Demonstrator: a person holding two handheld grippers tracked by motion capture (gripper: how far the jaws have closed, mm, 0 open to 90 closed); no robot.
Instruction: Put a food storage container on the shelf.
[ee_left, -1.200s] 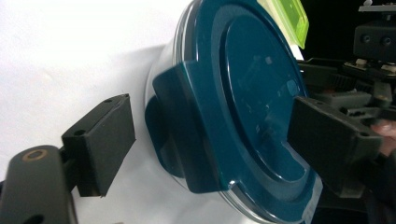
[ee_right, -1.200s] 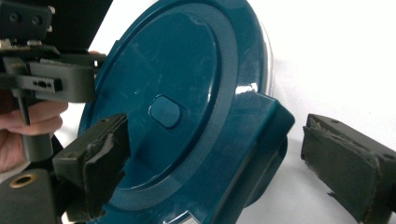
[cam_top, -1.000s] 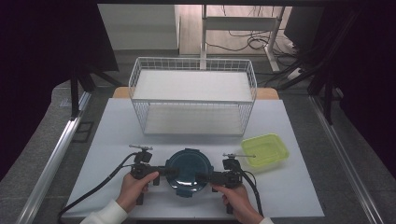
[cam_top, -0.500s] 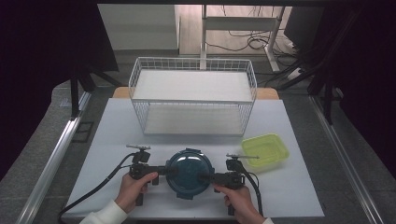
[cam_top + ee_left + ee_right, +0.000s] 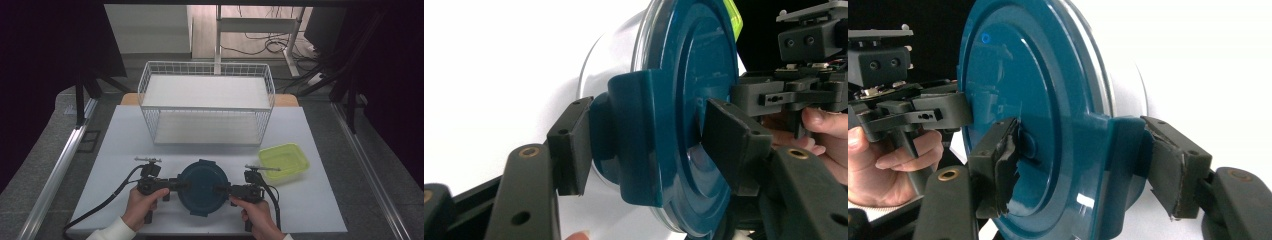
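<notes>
A round clear container with a teal lid (image 5: 202, 186) stands on the white table near its front edge. My left gripper (image 5: 181, 184) comes in from the left and my right gripper (image 5: 222, 189) from the right. In the left gripper view the left gripper (image 5: 649, 142) has one pad on the lid's side latch (image 5: 634, 140) and the other on the lid's top. In the right gripper view the right gripper (image 5: 1088, 165) clamps the opposite latch (image 5: 1120, 150) the same way. Both pairs of jaws have just been closing, with the lid's edge between them.
A white wire basket (image 5: 206, 108) with two shelves stands behind the container at the table's middle back. A yellow-green shallow tray (image 5: 283, 162) lies to the right, just behind the right gripper. Cables trail from both grippers toward the front edge.
Both grippers have drawn in against the lid's two sides. The container and the hands sit a touch nearer the table's front edge than a second ago.
</notes>
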